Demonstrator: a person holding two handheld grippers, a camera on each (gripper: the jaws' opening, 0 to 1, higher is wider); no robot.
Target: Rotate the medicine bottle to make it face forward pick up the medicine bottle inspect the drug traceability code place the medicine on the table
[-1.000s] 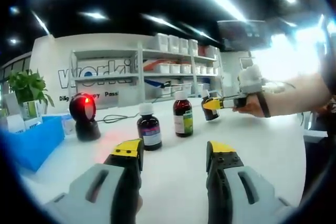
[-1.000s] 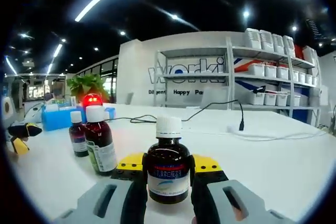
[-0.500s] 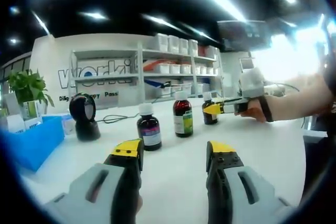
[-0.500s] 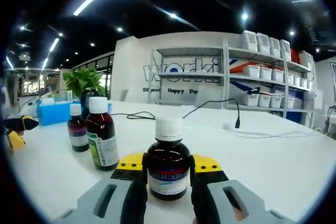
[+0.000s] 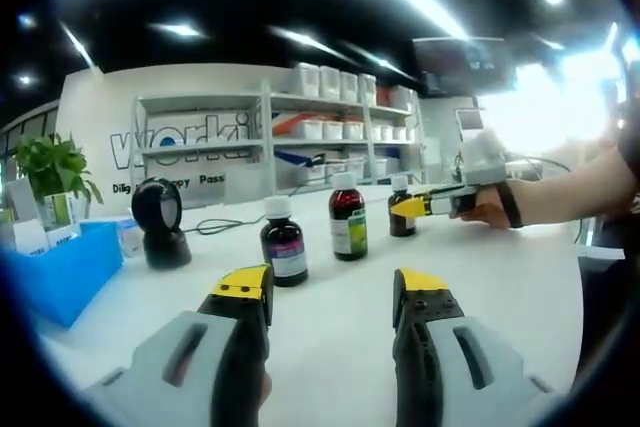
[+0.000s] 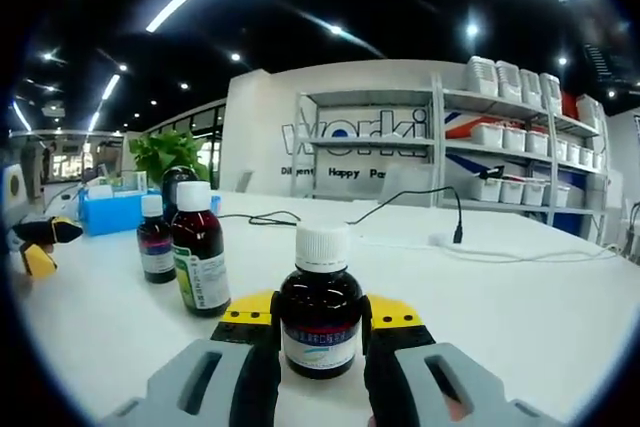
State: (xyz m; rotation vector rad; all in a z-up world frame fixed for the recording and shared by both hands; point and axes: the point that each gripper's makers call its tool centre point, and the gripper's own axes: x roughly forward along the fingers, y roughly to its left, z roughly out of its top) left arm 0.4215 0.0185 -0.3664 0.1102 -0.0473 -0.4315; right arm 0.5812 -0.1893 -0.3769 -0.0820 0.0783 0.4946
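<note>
Three brown medicine bottles with white caps stand in a row on the white table [image 5: 500, 287]. My right gripper [image 6: 320, 315] is shut on the small bottle [image 6: 320, 322], whose white and blue label faces the camera. In the left gripper view that same bottle [image 5: 401, 217] sits at the row's right end, with the right gripper [image 5: 408, 207] reaching in from a hand on the right. The taller bottle [image 5: 348, 219] and the purple-labelled bottle [image 5: 285, 245] stand free. My left gripper [image 5: 332, 292] hovers low in front of them, open, with nothing between its jaws.
A black barcode scanner [image 5: 160, 222] stands left of the bottles, with a blue tray [image 5: 60, 272] and a potted plant [image 5: 55, 172] beyond it. A black cable [image 6: 400, 209] runs across the table. Shelves with white bins [image 5: 330, 107] line the back wall.
The scanner's red light, on a second ago, has gone out. The right gripper keeps its hold on the small bottle and has shifted only slightly. The left gripper has stayed put.
</note>
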